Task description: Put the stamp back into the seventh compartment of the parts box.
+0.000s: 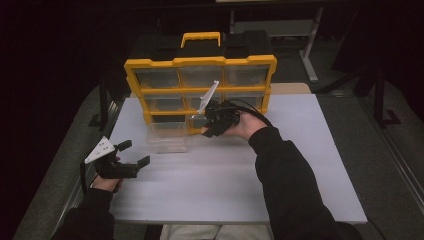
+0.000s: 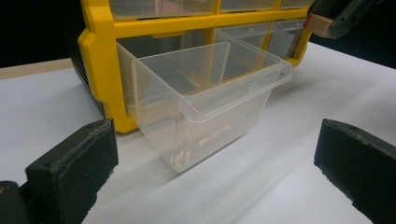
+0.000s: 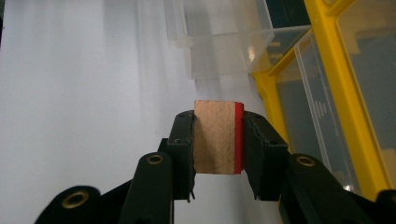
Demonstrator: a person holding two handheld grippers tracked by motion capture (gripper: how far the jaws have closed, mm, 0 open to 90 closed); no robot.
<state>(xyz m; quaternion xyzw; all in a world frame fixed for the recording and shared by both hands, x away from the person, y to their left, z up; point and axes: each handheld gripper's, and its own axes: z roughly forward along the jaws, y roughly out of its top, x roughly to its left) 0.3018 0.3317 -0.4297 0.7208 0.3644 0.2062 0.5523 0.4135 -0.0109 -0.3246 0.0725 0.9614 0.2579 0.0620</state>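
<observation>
Tan block point(image 3: 215, 137) with red edge, yellow organizer point(image 1: 200, 62), clear drawer point(image 2: 205, 100)

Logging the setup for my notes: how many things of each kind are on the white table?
Yellow drawer organizer: 1
Clear pulled-out drawer: 1
Wooden block with a red face, held in the right gripper: 1
Grippers, including the left gripper: 2
Total: 5

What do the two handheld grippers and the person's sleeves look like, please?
Both the left gripper and the right gripper are black, each topped by a grey three-cornered plate, with a black cable trailing away. Their blocky jaws carry brass-coloured rivets at the pivots. The person wears black long sleeves.
</observation>
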